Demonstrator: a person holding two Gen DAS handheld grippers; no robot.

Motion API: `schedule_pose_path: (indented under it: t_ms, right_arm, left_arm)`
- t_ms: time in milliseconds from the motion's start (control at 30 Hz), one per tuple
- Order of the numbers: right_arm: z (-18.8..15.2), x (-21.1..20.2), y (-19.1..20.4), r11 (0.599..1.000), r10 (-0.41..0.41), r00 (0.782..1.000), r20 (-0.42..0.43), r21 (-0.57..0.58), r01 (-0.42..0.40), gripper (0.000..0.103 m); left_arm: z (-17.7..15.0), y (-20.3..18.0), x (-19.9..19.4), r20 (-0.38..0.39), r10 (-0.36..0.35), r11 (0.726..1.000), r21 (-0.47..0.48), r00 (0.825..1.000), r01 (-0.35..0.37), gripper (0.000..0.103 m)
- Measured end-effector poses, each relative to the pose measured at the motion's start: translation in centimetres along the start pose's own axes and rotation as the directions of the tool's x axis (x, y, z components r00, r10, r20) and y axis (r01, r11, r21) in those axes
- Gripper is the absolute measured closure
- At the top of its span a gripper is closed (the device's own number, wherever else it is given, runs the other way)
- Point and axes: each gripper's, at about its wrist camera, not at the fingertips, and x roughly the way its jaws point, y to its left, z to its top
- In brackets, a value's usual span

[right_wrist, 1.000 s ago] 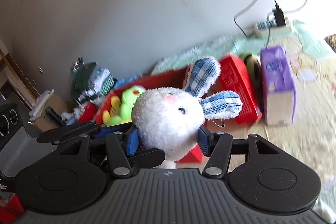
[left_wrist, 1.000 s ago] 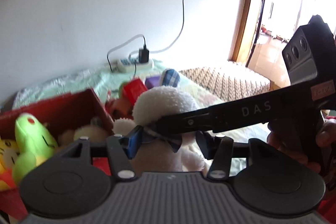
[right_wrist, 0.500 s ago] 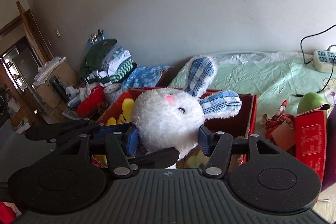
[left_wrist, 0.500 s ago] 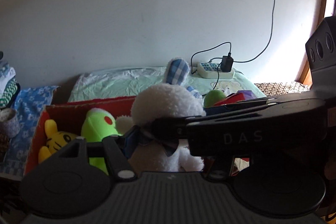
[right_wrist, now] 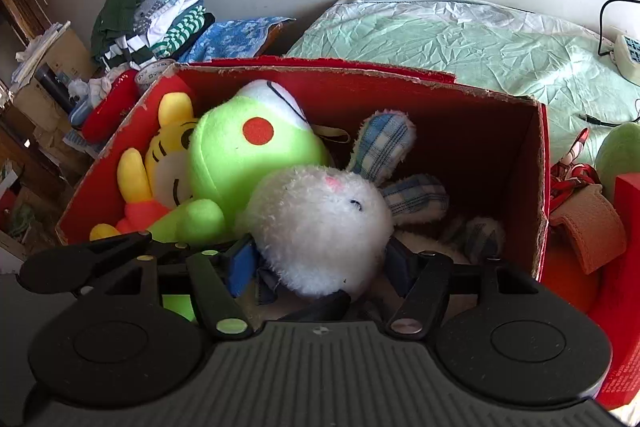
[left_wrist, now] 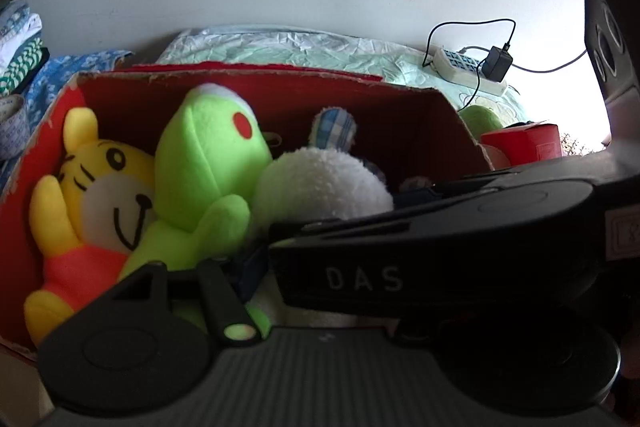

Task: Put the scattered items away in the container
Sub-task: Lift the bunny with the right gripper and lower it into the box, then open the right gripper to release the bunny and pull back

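Only the right view shows the right gripper (right_wrist: 320, 263) clamping the bunny (right_wrist: 320, 223) inside the box (right_wrist: 538, 163); the left gripper's (left_wrist: 316, 267) fingers are half hidden, state unclear.

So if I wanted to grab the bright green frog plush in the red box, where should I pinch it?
Pinch the bright green frog plush by its rounded head, coming from above. The head sits highest in the red cardboard box, while the yellow tiger plush and white bunny plush crowd its sides.

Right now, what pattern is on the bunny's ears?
Blue-and-white check on the bunny's ears; clearest in the right wrist view.
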Motion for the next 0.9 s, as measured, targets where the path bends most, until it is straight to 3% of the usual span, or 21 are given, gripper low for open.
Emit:
schedule_pose_path:
  t_ms: [200, 300, 367, 433, 500, 533, 600, 833, 900]
  right_arm:
    - [0.2, 0.8, 0.2, 1.0, -0.015, 0.999, -0.049, -0.009, 0.015, 0.036]
    - [-0.1, -0.2, 0.4, 1.0, -0.015, 1.0, -0.004, -0.003, 0.015, 0.034]
    - [-0.4, -1.8, 0.5, 1.0, -0.027, 0.998, 0.056, 0.013, 0.026, 0.033]
    - [-0.8, -3.6, 0.7, 0.999, -0.043, 0.992, 0.12, 0.03, 0.04, 0.027]
    - [-1.3, -5.8, 1.1, 0.996, -0.085, 0.974, 0.21, 0.024, 0.082, 0.024]
    - [-1.7, -6.8, 1.1, 0.995, -0.1, 0.964, 0.247, 0.021, 0.097, 0.017]
    - [-2.4, -8.5, 1.0, 0.993, -0.115, 0.946, 0.304, 0.031, 0.111, 0.015]
    - [-7.3, -12.4, -1.4, 0.968, -0.134, 0.896, 0.423, 0.251, 0.026, 0.016]
    - [-9.2, -12.9, -0.9, 0.952, -0.198, 0.891, 0.408, 0.298, 0.075, 0.017]
  left_arm:
    - [-0.3, -0.2, -0.1, -0.002, 0.003, 1.0, 0.01, 1.0, -0.003, 0.047]
    - [-0.5, -0.3, -0.4, 0.007, 0.003, 1.0, 0.017, 1.0, -0.003, 0.046]
    - [-0.5, -0.1, -1.1, 0.023, -0.009, 1.0, 0.006, 1.0, 0.009, 0.042]
    - [-0.4, 0.4, -2.7, 0.057, -0.012, 1.0, -0.02, 0.998, 0.013, 0.026]
    - [-0.4, 0.5, -4.6, 0.107, -0.009, 0.999, -0.03, 0.994, 0.012, 0.017]
    - [-0.6, 0.4, -5.7, 0.136, 0.008, 1.0, -0.03, 0.991, -0.004, 0.012]
    - [-1.0, 0.2, -7.5, 0.183, 0.044, 0.999, -0.022, 0.982, -0.041, 0.009]
    - [-3.6, 0.4, -10.4, 0.185, 0.132, 0.991, -0.057, 0.974, -0.124, 0.008]
    - [-4.4, 0.5, -10.8, 0.168, 0.13, 0.989, -0.089, 0.977, -0.116, 0.008]
